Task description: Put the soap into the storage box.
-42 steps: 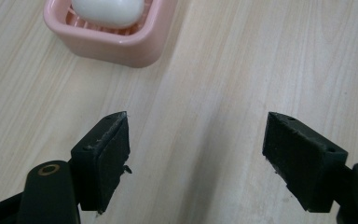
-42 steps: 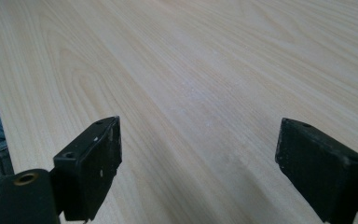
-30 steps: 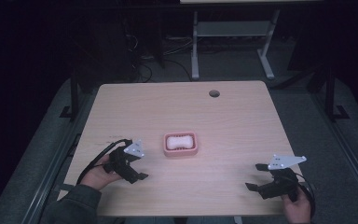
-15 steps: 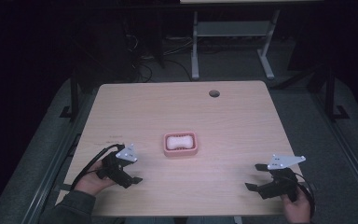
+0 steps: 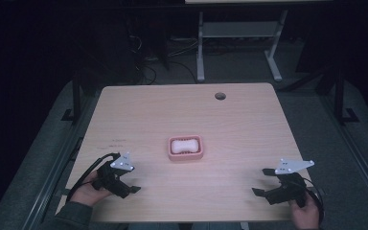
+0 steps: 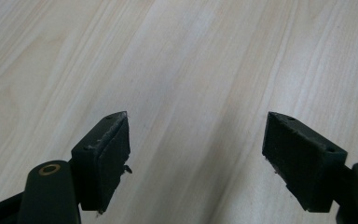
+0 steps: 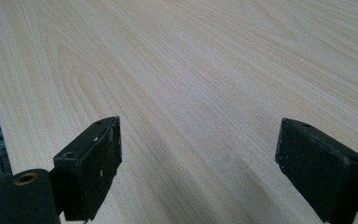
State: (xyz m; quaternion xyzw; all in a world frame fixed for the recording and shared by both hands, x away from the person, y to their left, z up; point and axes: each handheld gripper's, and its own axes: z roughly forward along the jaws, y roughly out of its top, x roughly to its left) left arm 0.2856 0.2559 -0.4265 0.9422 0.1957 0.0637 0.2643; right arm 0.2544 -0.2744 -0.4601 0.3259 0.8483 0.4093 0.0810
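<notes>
A pink dish [image 5: 186, 147] holding a white bar of soap [image 5: 183, 144] sits at the middle of the light wooden table [image 5: 182, 110]. My left gripper [image 5: 130, 183] rests low near the front left corner, open, well left and in front of the dish. Its own view has both black jaws spread wide over bare wood, left gripper [image 6: 196, 149] empty. My right gripper [image 5: 263, 182] lies near the front right corner, also open and pointing left. In the right gripper view the right gripper [image 7: 198, 158] has nothing between its pads [image 7: 100, 163].
A round cable hole [image 5: 220, 96] pierces the table near its far edge. Beyond the table stand white desk legs [image 5: 200, 43] and loose cables on a dark floor. The table's front edge runs close under both hands.
My left gripper has drawn back toward the front left corner, away from the dish. The right gripper has stayed where it was.
</notes>
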